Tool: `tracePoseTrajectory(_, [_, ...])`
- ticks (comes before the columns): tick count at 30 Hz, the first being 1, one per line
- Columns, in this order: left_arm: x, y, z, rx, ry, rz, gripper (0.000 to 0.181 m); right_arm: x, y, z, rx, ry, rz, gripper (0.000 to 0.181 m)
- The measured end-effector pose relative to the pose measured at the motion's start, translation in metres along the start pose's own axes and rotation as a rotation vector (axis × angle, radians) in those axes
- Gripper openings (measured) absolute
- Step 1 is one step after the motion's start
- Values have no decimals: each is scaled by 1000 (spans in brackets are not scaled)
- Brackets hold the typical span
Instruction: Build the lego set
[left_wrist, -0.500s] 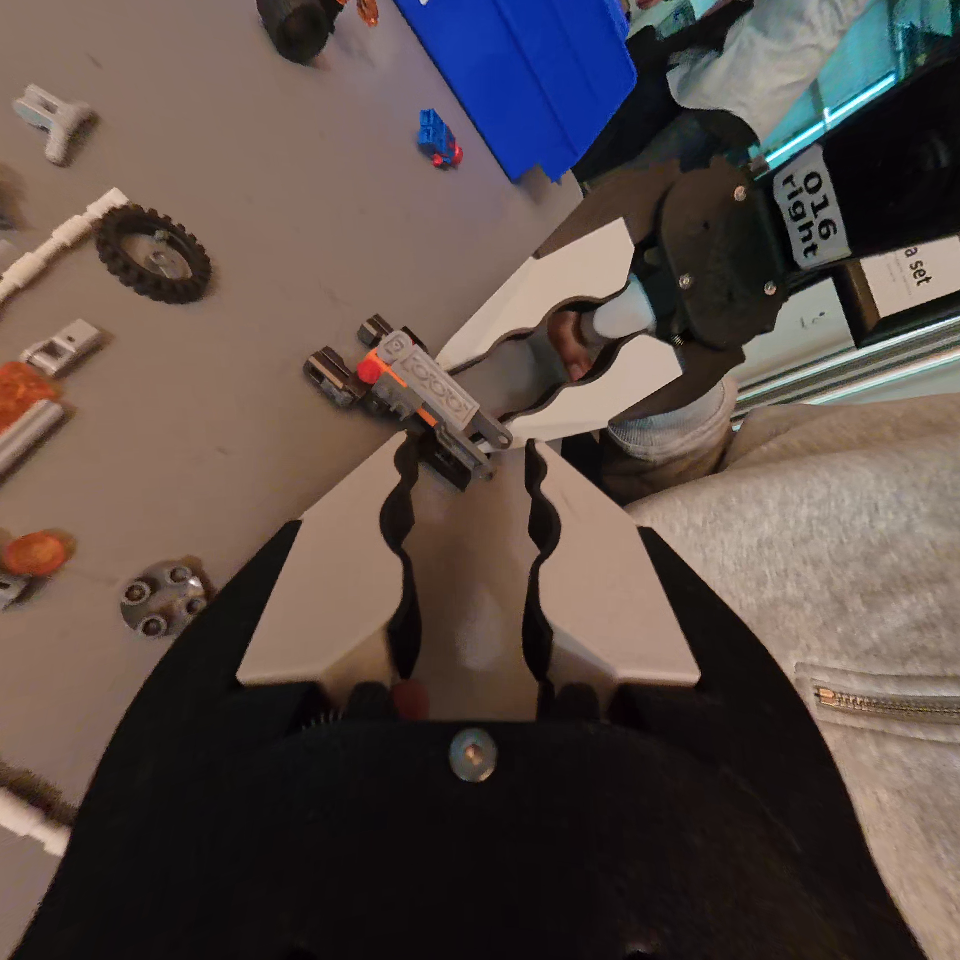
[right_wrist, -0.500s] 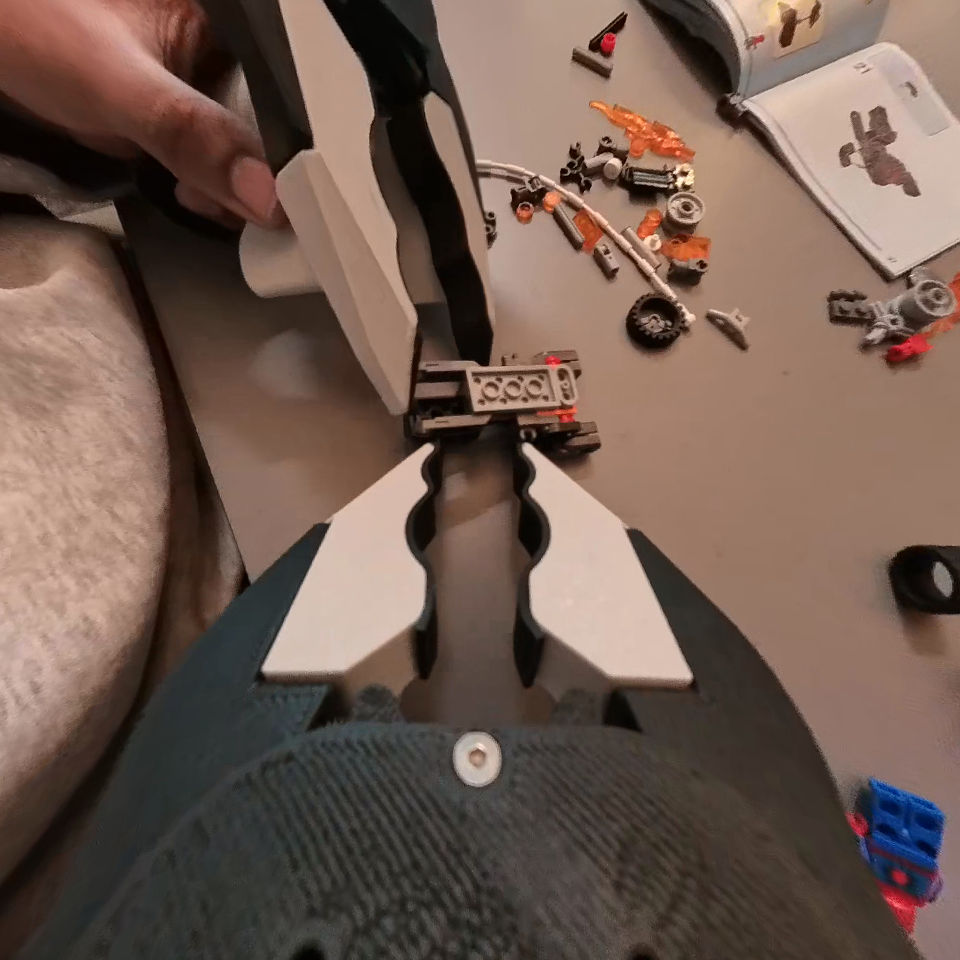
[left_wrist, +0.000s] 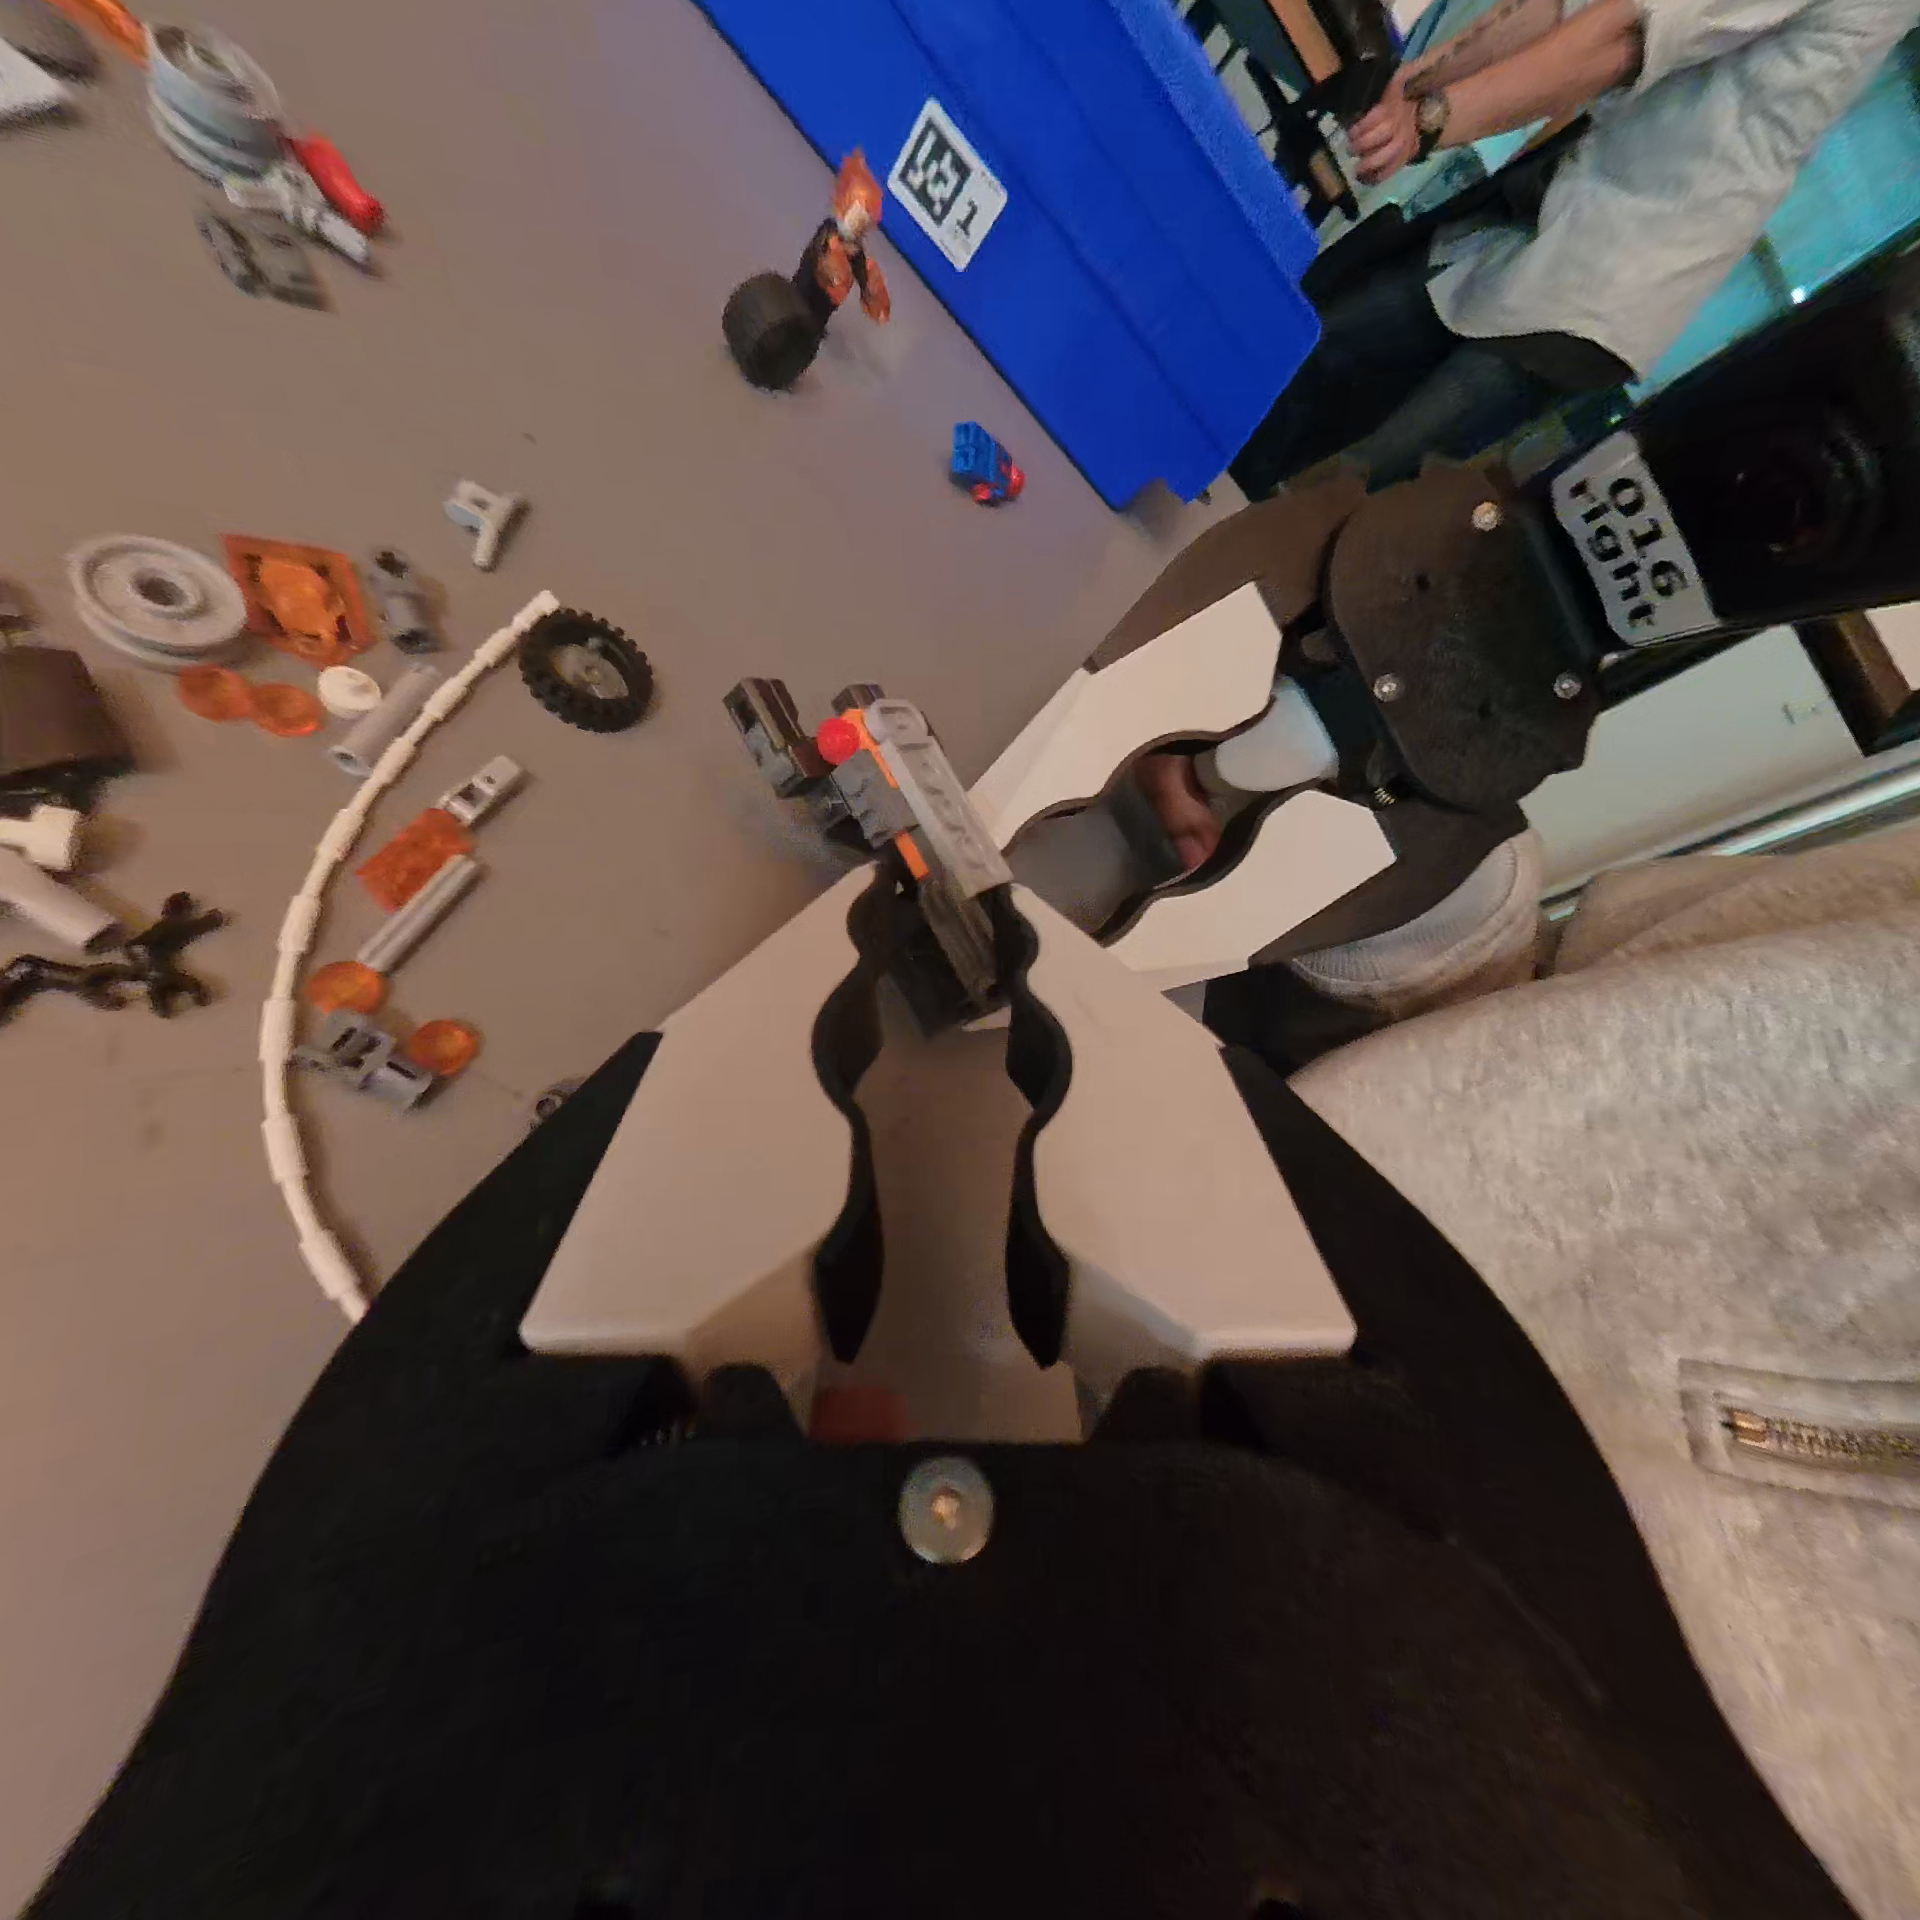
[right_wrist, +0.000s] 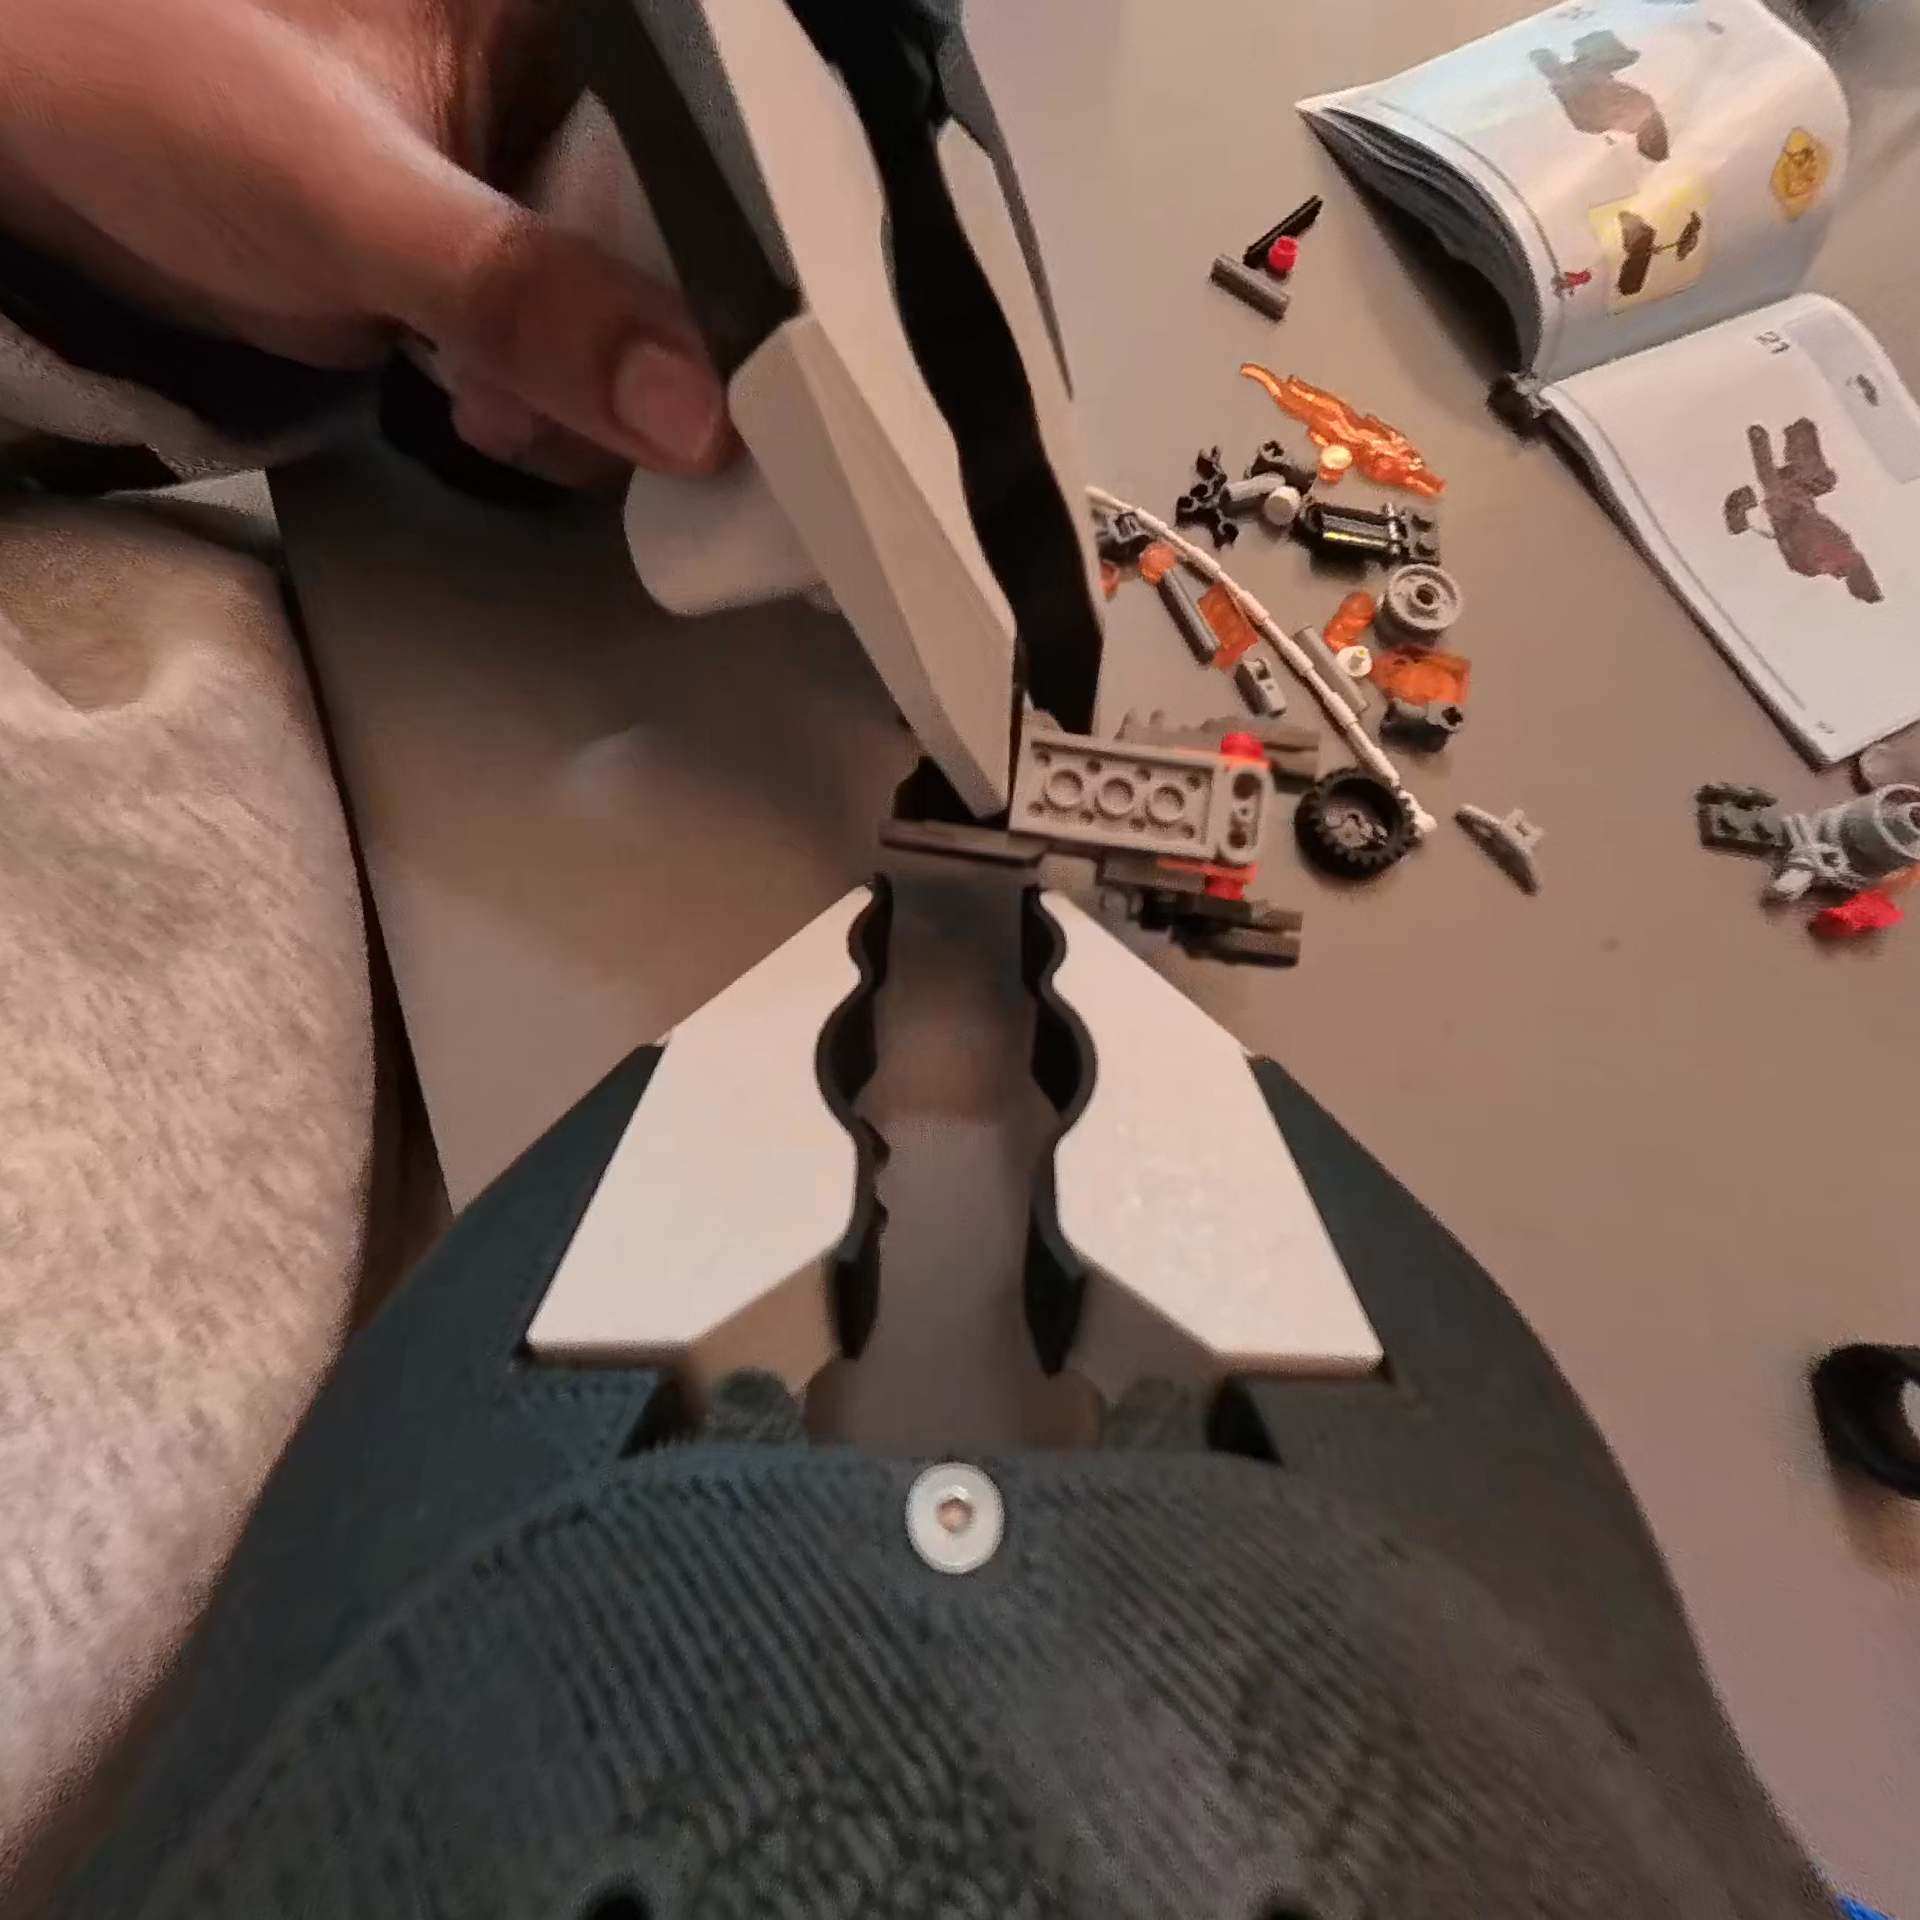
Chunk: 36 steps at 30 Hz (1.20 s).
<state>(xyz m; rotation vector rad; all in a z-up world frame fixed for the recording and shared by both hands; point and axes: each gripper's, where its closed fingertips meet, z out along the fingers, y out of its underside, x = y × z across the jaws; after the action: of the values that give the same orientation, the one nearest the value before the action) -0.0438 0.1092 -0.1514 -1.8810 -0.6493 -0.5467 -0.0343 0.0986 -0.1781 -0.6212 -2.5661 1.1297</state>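
Note:
A small lego assembly (left_wrist: 925, 800) of a grey plate, dark grey bricks, an orange strip and a red stud is held above the brown table (left_wrist: 582, 436). My left gripper (left_wrist: 940, 914) is shut on its dark near end. In the right wrist view the left gripper's fingers (right_wrist: 894, 582) come down from the top onto the assembly (right_wrist: 1132, 805). My right gripper (right_wrist: 956, 909) is open, its tips just short of the assembly's dark flat end, with nothing between them. It also shows in the left wrist view (left_wrist: 1049, 873), beside the assembly on the right.
Loose parts lie to the left: a spoked wheel (left_wrist: 585, 670), a white flexible tube (left_wrist: 312, 914), orange clear pieces (left_wrist: 296, 597) and a black tyre (left_wrist: 774, 330). A blue bin (left_wrist: 1091, 239) stands behind. An open instruction booklet (right_wrist: 1662, 260) lies far right. A grey sweater (left_wrist: 1558, 1195) is at the table's edge. Only a small space, under 4 cm, lies between the two pairs of fingers.
My left gripper has closed on the assembly and raised and tilted it off the table. The right gripper stays open at about the same width, close to it.

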Motion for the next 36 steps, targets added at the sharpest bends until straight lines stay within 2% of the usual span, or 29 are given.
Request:
tracePoseTrajectory(3, [0,-2,-8,4,-3,9,16,0,2,-1,-8,-1,7,24])
tracePoseTrajectory(7, [-7,-1,-12,-12,-78,55,16,10,9,-13,-3,38,49,23])
tracePoseTrajectory(9, [-12,1,-14,-37,-135,91,16,17,3,-23,53,65,81,22])
tracePoseTrajectory(13, [-13,4,-13,-85,-208,182,16,29,-29,-39,270,109,151,22])
tracePoseTrajectory(16, [-9,6,-11,-124,-241,260,16,49,-31,-38,293,189,202,27])
tracePoseTrajectory(22, [-2,12,-5,-194,-288,406,15,38,-35,-23,302,-51,369,44])
tracePoseTrajectory(25, [-2,12,-3,-206,-315,478,16,33,-30,-19,281,-141,422,44])
tracePoseTrajectory(29, [-3,13,-2,-227,-355,574,16,25,-25,-15,254,-208,422,33])
tracePoseTrajectory(33, [1,14,1,-206,-315,559,19,27,-21,-15,237,-202,395,23])
tracePoseTrajectory(36, [3,12,0,-171,-263,491,27,28,-19,-17,237,-199,397,0])
